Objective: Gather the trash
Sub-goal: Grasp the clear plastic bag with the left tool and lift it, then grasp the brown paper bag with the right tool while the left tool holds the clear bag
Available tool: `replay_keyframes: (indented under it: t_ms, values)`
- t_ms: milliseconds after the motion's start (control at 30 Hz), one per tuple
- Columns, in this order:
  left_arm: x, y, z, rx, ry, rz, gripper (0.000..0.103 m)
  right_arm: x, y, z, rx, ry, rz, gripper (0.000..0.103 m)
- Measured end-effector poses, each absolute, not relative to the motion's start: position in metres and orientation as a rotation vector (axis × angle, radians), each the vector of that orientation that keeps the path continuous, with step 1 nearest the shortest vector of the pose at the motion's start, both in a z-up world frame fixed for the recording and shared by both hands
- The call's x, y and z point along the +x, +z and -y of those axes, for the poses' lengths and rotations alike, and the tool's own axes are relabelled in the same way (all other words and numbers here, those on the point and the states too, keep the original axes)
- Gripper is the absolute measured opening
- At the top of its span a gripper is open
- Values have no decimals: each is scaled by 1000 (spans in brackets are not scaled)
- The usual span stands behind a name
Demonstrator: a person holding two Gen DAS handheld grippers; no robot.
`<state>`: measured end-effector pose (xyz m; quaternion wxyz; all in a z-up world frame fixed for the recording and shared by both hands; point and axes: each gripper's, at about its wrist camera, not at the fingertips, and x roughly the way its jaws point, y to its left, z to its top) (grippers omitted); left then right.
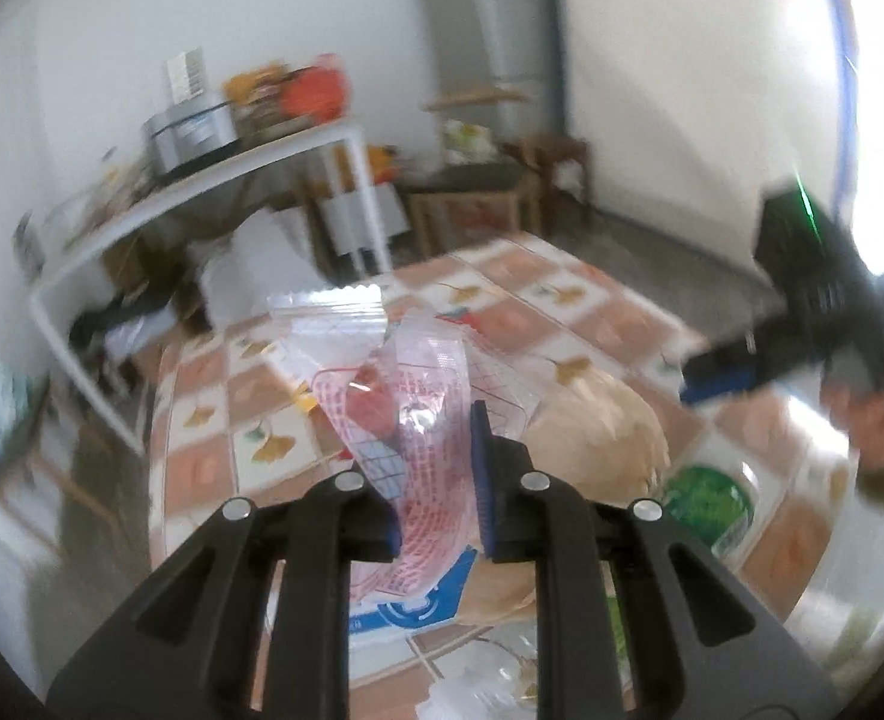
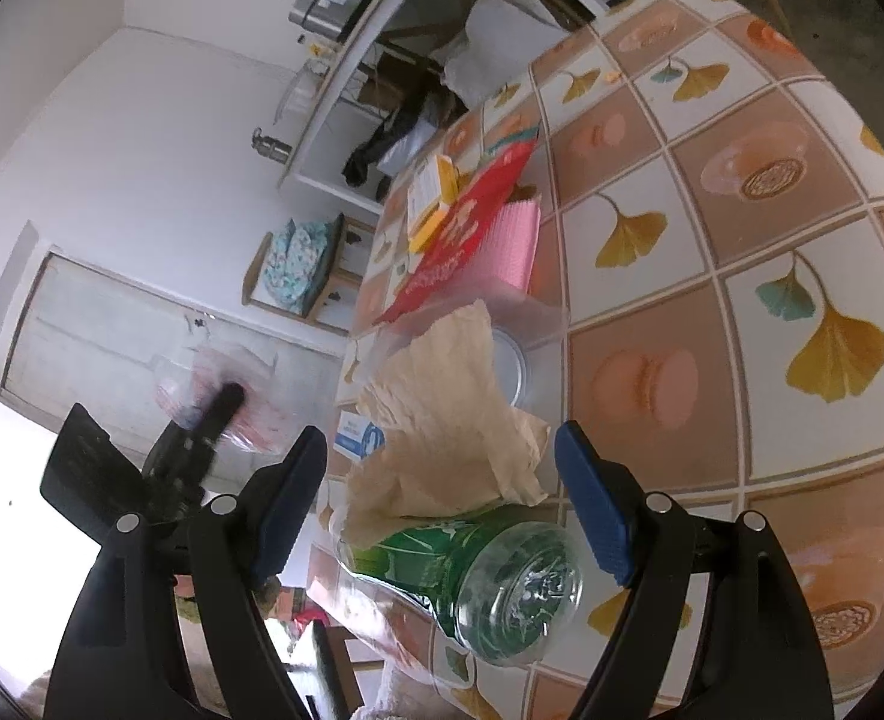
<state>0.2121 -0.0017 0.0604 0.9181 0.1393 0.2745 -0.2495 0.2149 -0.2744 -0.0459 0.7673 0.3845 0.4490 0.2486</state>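
One clear wrapper (image 1: 418, 396) is pinched in the left gripper (image 1: 436, 474), while the spread right gripper (image 2: 442, 498) frames the uncollected green bottle (image 2: 490, 582) and crumpled paper (image 2: 448, 420).

We see a tablecloth (image 2: 712, 252) checked in terracotta and white squares, printed with yellow and teal ginkgo leaves and peach macarons. Our grippers are black with blue pads (image 2: 595, 510). The clear plastic wrapper (image 1: 406, 396) carries red print and a red grid. The crumpled paper (image 2: 448, 420) is beige. The clear bottle (image 2: 502, 582) wears a green label. A red box (image 2: 466, 228) lies beside pink ribbed packaging (image 2: 517, 246).
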Motion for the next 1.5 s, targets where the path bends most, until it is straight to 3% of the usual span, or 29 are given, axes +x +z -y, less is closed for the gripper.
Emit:
replay_keyframes:
  t_ms: [467, 767, 1500]
  values:
    - [178, 26, -54, -36, -405, -599, 16, 232, -45, 215, 580, 529, -1141, 81]
    - [182, -9, -65, -101, -380, -652, 16, 227, -26, 173, 381, 602, -1154, 81]
    - [185, -14, -61, -116, -384, -658, 16, 221, -8, 113, -117, 612, -1142, 81]
